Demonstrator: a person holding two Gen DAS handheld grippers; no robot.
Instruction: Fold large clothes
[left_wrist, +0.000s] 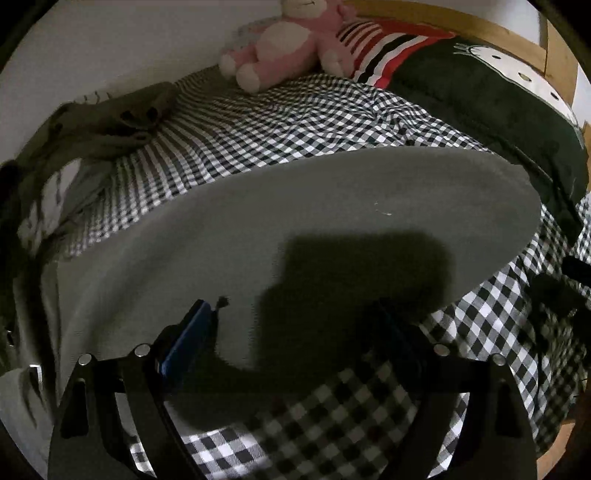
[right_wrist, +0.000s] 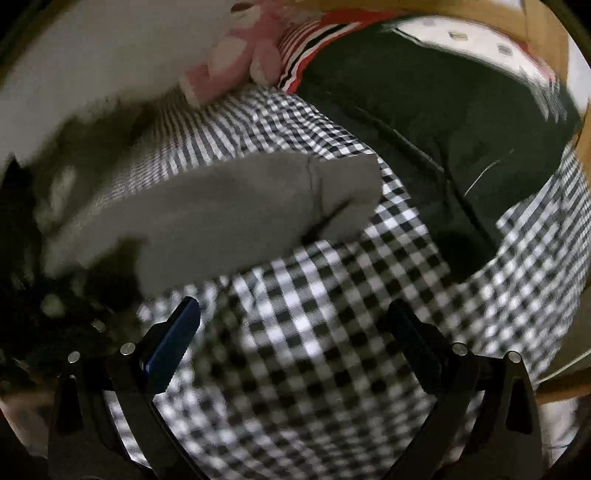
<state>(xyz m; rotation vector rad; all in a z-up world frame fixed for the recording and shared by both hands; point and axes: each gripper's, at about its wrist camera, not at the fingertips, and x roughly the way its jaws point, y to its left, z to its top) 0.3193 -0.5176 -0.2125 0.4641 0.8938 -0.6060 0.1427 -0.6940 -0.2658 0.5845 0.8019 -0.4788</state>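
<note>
While the flat grey folded garment (left_wrist: 295, 221) lies on the black-and-white checked bedspread (left_wrist: 498, 314), my left claw (left_wrist: 295, 317) and right claw (right_wrist: 291, 317) both hang spread wide over it, gripping nothing.

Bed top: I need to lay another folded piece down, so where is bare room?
Free checked cover lies between the grey garment and the pink plush toy, and again on the near side toward the dark green pillow. The olive clothing heap crowds the wall side.
</note>
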